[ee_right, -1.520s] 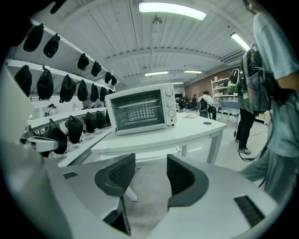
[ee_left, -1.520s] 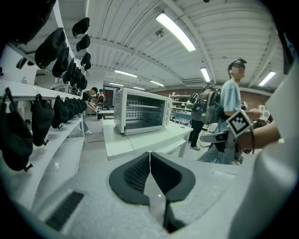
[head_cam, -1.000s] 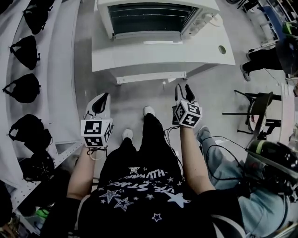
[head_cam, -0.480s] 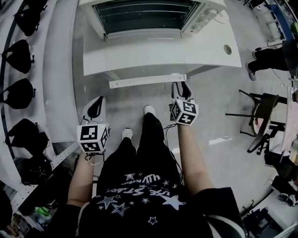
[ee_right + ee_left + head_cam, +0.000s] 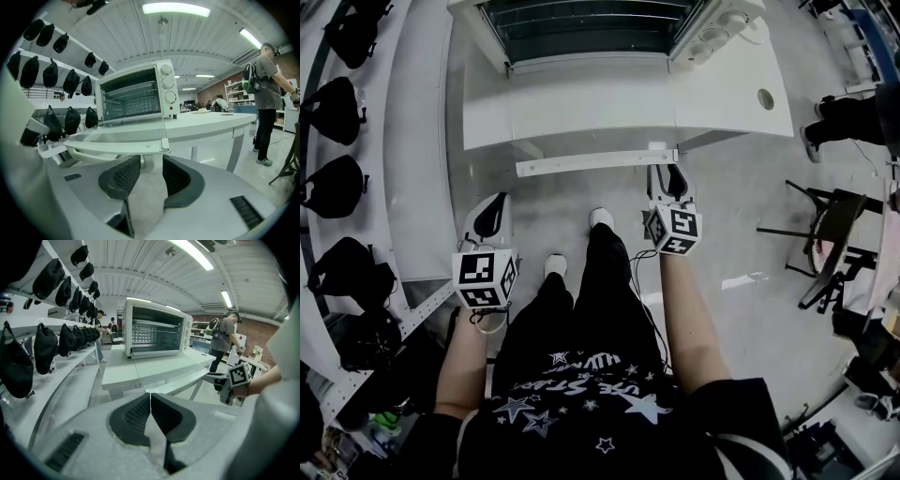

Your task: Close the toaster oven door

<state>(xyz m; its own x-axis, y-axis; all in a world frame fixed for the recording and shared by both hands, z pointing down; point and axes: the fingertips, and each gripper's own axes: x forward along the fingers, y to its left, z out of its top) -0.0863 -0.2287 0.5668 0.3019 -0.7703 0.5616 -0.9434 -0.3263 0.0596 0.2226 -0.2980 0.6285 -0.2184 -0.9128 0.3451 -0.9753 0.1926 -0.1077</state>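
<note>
Glossy white metal toaster oven [image 5: 165,89], clear glass door [image 5: 117,134], matt table [image 5: 211,122].

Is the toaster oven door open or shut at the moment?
Open: the door lies folded down flat, exposing the racks.

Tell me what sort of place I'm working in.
Probably a workshop or test hall, not a home kitchen: the toaster oven sits on a white table, shelves hold rows of black caps, and a person with a backpack stands nearby.
</note>
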